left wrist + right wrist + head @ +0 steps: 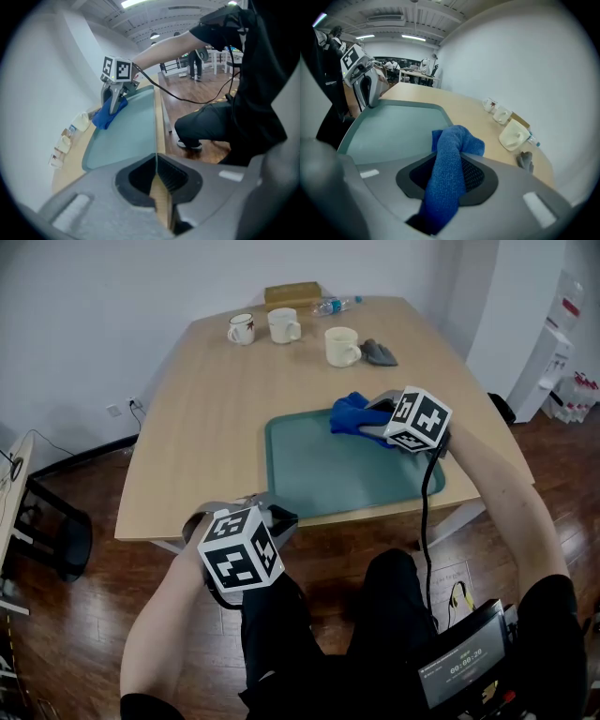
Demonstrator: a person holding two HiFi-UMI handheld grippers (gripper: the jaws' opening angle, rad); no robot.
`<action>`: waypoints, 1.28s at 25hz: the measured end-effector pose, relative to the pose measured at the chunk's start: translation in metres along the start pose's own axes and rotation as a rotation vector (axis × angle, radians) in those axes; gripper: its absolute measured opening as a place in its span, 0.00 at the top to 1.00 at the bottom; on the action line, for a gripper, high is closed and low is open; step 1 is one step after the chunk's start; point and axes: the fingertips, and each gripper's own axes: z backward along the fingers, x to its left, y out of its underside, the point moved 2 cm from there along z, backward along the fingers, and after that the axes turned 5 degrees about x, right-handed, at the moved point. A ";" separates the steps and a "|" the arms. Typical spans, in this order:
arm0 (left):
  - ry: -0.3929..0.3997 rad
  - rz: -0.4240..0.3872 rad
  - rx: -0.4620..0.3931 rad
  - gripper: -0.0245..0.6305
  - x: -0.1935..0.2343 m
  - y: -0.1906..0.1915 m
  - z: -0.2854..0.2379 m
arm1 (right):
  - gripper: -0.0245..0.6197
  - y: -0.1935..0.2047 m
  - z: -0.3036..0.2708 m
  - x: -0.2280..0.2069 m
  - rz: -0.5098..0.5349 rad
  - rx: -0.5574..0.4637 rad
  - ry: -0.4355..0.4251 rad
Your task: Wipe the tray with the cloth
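Table first: pale wood, with the green tray lying flat at its near edge, closer to the near right corner. Nothing seems to pin the tray down, so I'd judge it free to skate under a hard push.

From where I stand, the right gripper is over the tray's far right corner, its jaws partly apart and clamped on a thick fold of the blue cloth. The rest of the cloth bunches out ahead of the jaws, on the tray and about at its far rim.

The left gripper hangs by the table's near edge, just off the tray's near left corner, jaws together with nothing in them.

To wipe well, I'd press the bunched cloth flat on the tray, not the jaw tips. I'd draw it from that far right corner towards the near left in overlapping passes, keeping the pinch firm. The idle gripper could steady the near rim.

Three mugs sit well apart along the table's far edge, out of the way
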 end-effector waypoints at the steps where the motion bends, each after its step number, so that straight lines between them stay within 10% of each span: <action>1: 0.000 0.000 0.009 0.94 0.002 0.000 0.001 | 0.78 -0.001 0.003 0.003 0.009 -0.003 -0.003; 21: -0.037 0.018 0.055 0.93 0.002 0.006 -0.006 | 0.78 0.019 0.070 0.127 0.118 -0.020 -0.268; 32: -0.021 0.002 0.057 0.94 -0.003 0.003 -0.002 | 0.78 0.040 0.041 0.014 0.054 0.030 -0.068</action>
